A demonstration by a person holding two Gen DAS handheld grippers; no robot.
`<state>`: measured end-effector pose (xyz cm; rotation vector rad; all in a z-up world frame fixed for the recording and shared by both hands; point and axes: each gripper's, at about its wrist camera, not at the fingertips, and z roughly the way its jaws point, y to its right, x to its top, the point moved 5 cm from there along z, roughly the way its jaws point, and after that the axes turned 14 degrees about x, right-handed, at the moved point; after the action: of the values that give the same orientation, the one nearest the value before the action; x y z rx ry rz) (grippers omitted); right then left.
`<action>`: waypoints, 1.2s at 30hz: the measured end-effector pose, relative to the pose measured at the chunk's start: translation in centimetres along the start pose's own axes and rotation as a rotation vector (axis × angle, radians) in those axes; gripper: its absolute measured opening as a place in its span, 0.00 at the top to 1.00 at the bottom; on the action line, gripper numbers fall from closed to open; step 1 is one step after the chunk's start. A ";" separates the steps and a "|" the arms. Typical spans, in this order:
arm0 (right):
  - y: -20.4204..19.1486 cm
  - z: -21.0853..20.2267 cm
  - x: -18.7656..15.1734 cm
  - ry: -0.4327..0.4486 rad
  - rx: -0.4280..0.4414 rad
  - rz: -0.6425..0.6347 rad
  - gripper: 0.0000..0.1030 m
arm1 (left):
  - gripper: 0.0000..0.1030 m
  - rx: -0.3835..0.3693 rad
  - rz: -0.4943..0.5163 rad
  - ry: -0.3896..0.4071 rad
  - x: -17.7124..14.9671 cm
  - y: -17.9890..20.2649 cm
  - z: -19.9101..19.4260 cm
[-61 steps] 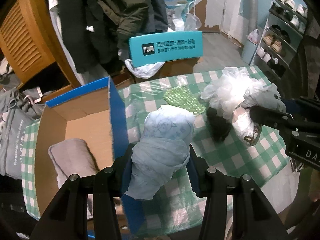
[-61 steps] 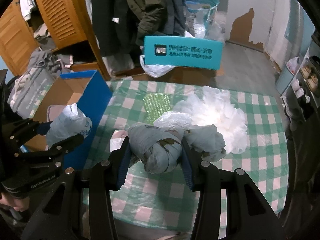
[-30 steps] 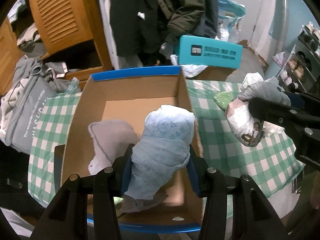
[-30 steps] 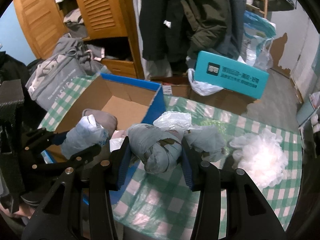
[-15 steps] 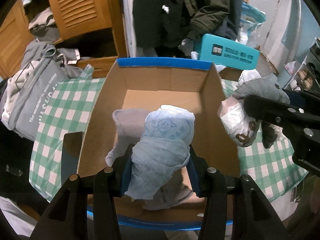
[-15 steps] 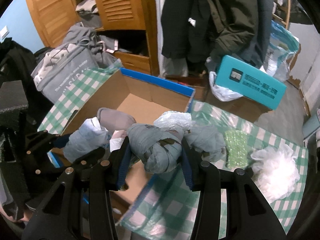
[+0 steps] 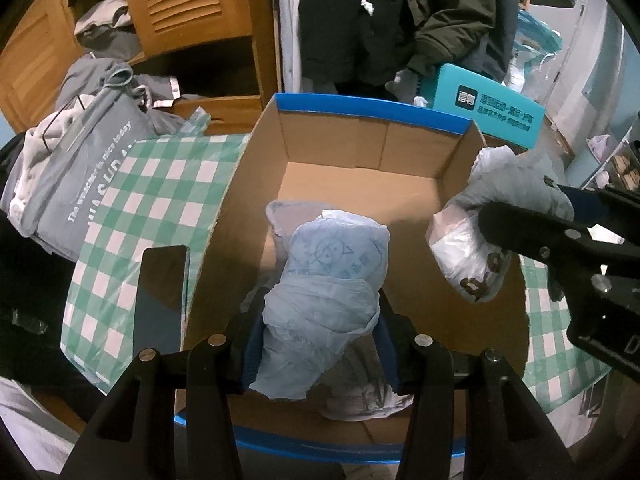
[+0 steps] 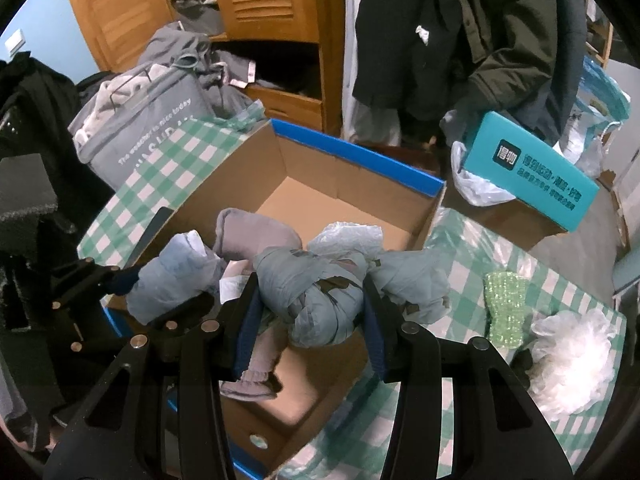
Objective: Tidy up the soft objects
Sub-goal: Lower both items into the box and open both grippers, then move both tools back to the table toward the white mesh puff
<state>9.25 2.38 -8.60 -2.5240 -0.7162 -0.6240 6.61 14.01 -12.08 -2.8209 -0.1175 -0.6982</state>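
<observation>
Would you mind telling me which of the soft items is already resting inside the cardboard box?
The folded grey cloth lies in the cardboard box. Both bagged bundles are clamped in grippers, and the white mesh puff sits on the tablecloth.

both the left gripper [image 7: 320,344] and right gripper [image 8: 308,316] are black, with blue pads and silver screws

A green-and-white checked tablecloth [image 7: 160,184] covers the table. At its left edge stands a grey fabric bag [image 7: 76,176] with white lettering, clothes [image 7: 100,76] heaped over it. Beyond the far edge, dark coats [image 7: 400,12] hang beside a wooden louvred cupboard [image 7: 192,4]. A teal box [image 8: 532,176] with printed characters rests on a brown carton [image 8: 500,216], a white plastic bag [image 8: 476,188] tucked under it.
</observation>
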 end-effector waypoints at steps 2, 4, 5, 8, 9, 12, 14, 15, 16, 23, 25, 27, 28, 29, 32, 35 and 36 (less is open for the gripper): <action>0.0 0.3 0.0 -0.006 0.011 0.003 0.55 | 0.51 -0.001 -0.008 -0.007 0.0 -0.2 0.2; 0.1 0.7 0.1 -0.014 0.017 0.010 0.53 | 0.51 0.001 -0.012 -0.020 0.0 -0.2 0.5; 0.2 0.7 0.1 -0.015 0.016 0.014 0.49 | 0.51 0.007 -0.014 -0.022 0.0 -0.2 0.6; 0.3 0.8 0.2 -0.014 0.003 0.007 0.41 | 0.43 0.015 -0.011 -0.021 0.1 -0.1 0.5; 0.4 0.6 0.2 -0.009 -0.003 0.005 0.38 | 0.39 0.016 -0.010 -0.019 0.1 -0.1 0.4; 0.7 0.2 0.2 0.002 -0.006 0.008 0.37 | 0.30 0.031 -0.006 -0.007 0.2 0.0 0.2; 0.9 -0.2 0.3 0.009 -0.009 0.014 0.37 | 0.29 0.034 0.000 0.001 0.3 0.1 -0.1; 1.0 -0.3 0.3 0.012 -0.009 0.017 0.37 | 0.28 0.033 0.002 0.002 0.3 0.2 -0.2; 1.1 -0.4 0.3 0.014 -0.008 0.020 0.37 | 0.28 0.031 0.004 0.003 0.4 0.3 -0.3; 2.0 -1.6 0.0 0.025 -0.027 0.031 0.36 | 0.25 0.026 0.017 0.015 0.5 1.0 -0.8; 2.2 -1.9 -0.3 0.026 -0.034 0.029 0.36 | 0.25 0.025 0.018 0.018 0.6 1.2 -1.0; 2.6 -2.3 -0.6 0.028 -0.042 0.030 0.36 | 0.25 0.023 0.019 0.019 0.7 1.4 -1.1; 2.8 -2.5 -0.7 0.028 -0.044 0.032 0.36 | 0.25 0.021 0.018 0.019 0.7 1.5 -1.2; 3.0 -2.7 -0.9 0.029 -0.043 0.037 0.36 | 0.25 0.017 0.018 0.021 0.8 1.6 -1.4; 3.7 -3.4 -1.4 0.032 -0.047 0.051 0.36 | 0.23 0.012 0.023 0.031 0.9 2.2 -1.8; 4.7 -4.1 -1.6 0.049 -0.063 0.070 0.36 | 0.22 0.011 0.036 0.035 0.9 3.0 -2.1; 4.9 -4.4 -1.7 0.059 -0.071 0.075 0.36 | 0.22 0.012 0.045 0.038 0.9 3.3 -2.3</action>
<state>9.43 -4.35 -7.40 -2.5727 -0.5854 -0.7059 6.83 10.24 -10.33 -2.7882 -0.0516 -0.7379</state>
